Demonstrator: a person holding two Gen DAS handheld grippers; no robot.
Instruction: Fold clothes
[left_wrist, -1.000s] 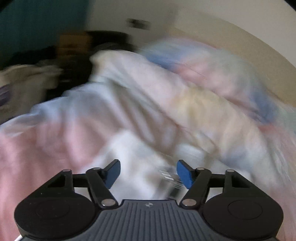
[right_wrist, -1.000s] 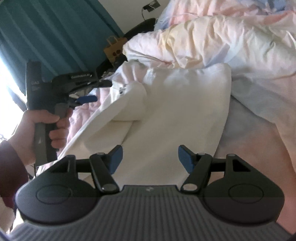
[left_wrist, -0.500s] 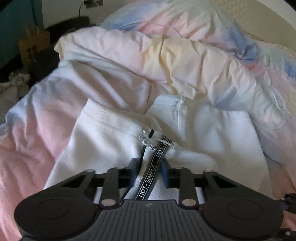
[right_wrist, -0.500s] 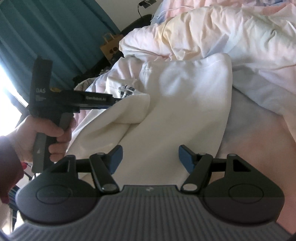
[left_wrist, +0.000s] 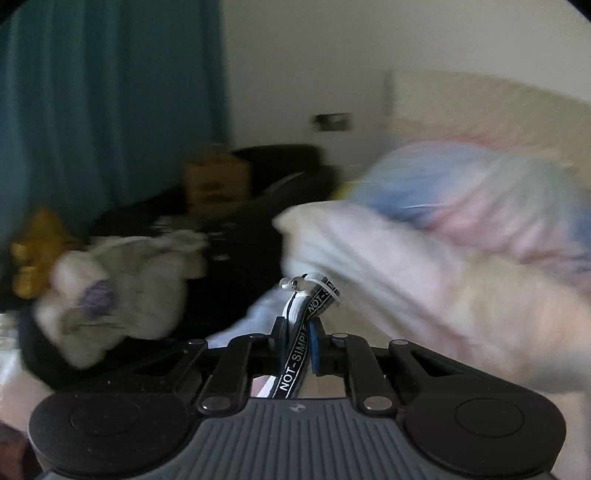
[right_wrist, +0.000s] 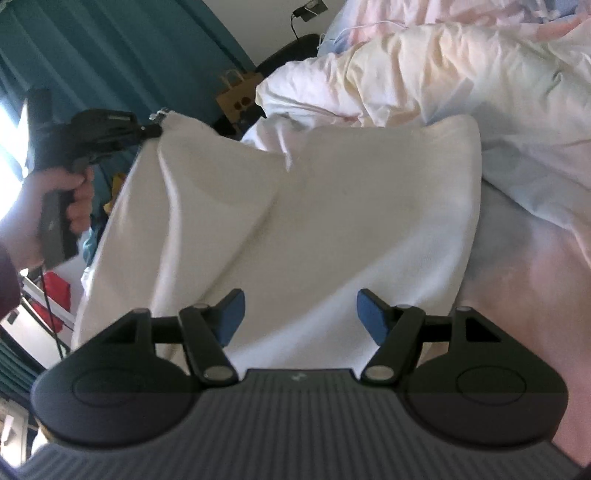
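A white garment (right_wrist: 295, 221) lies on the bed, one corner lifted high at the left. My left gripper (left_wrist: 297, 341) is shut on the garment's black "NOT-SIMPLE" drawstring tape (left_wrist: 295, 369) and holds that corner up; it also shows in the right wrist view (right_wrist: 147, 131), held in a hand. My right gripper (right_wrist: 297, 315) is open and empty, just above the garment's near edge.
A rumpled pastel duvet (right_wrist: 461, 81) covers the bed behind and to the right of the garment. Teal curtains (right_wrist: 110, 55), a brown paper bag (right_wrist: 236, 99) and a dark chair stand beyond the bed. A pale cloth heap (left_wrist: 118, 288) lies at the left.
My left gripper has lifted the drawstring corner up and to the left, raising that side of the garment off the bed. My right gripper has stayed open over the near edge.
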